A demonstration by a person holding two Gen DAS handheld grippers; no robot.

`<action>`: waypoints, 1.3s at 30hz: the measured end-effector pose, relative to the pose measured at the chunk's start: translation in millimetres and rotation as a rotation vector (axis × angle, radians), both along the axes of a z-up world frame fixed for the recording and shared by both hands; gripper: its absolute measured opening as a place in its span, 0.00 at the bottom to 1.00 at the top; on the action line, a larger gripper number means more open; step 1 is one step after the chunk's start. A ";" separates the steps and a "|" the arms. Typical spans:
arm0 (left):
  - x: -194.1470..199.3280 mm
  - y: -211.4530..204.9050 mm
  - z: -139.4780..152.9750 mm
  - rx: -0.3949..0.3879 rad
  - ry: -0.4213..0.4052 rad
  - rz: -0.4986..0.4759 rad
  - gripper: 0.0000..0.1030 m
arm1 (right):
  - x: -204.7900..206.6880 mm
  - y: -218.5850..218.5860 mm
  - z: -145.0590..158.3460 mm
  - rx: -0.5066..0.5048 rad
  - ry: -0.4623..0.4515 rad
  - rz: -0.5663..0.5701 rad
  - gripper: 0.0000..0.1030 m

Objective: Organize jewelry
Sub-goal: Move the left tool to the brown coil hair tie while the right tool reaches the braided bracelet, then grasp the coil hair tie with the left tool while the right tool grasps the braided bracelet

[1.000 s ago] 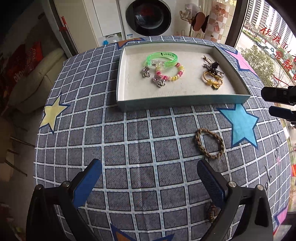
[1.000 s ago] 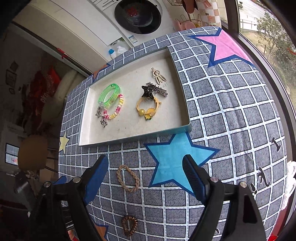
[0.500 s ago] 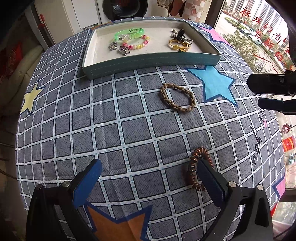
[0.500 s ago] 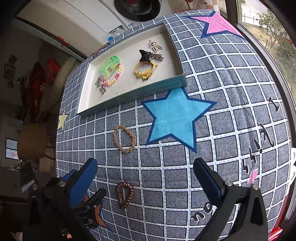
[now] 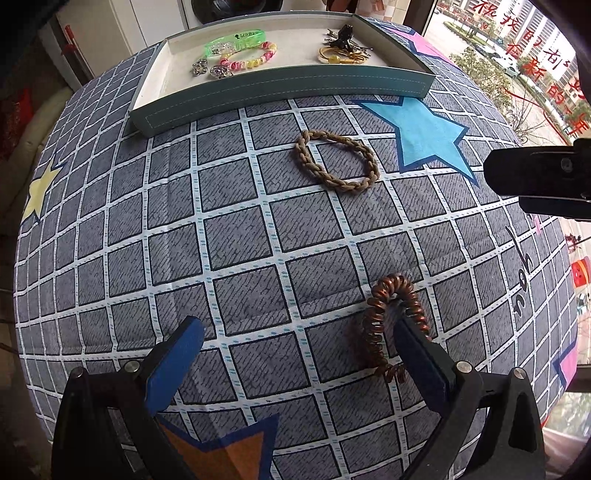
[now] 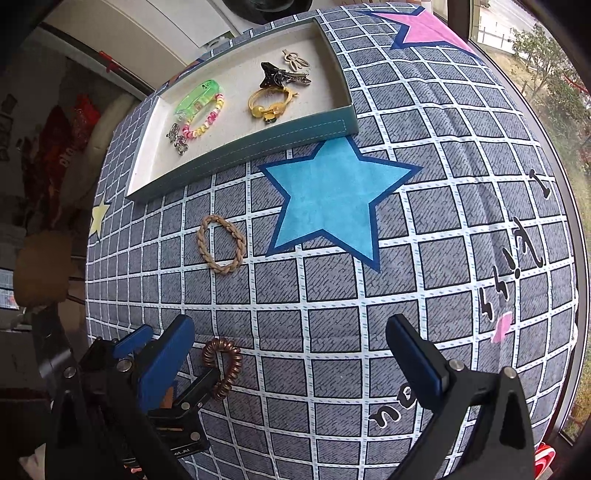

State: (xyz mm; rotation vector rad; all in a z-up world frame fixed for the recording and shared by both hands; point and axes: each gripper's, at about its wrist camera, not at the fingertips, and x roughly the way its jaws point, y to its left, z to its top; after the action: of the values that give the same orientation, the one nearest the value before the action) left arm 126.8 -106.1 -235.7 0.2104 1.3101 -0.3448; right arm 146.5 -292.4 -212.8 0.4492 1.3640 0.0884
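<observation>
A teal tray (image 5: 280,92) (image 6: 258,147) at the far side holds a green bangle (image 5: 236,40), a beaded bracelet (image 5: 247,61), a yellow hair tie (image 5: 336,55) and a black clip (image 6: 277,77). A tan braided hair tie (image 5: 336,162) (image 6: 221,243) lies on the cloth in front of the tray. A brown spiral hair tie (image 5: 388,321) (image 6: 223,365) lies near my left gripper (image 5: 299,347), which is open, its right finger (image 5: 417,354) inside the coil. My right gripper (image 6: 291,350) is open and empty.
The table is covered by a grey checked cloth (image 5: 240,240) with a blue star (image 6: 332,199) and a pink star (image 6: 424,26). A window is to the right, a washing machine behind the tray. The left gripper also shows in the right wrist view (image 6: 159,358).
Both grippers have pulled back from the tray and lowered toward the cloth. My left gripper has come down over the brown spiral hair tie.
</observation>
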 end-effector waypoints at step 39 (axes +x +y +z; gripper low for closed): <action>-6.4 -15.3 9.1 -0.103 0.009 0.049 0.23 | 72.7 101.2 -30.5 -0.358 -0.052 0.352 0.08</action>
State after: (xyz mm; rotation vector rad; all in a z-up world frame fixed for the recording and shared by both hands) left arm 120.4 -121.4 -226.6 0.0900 1.3001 -0.3707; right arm 219.2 -191.1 -243.3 -0.0946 1.3618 0.1408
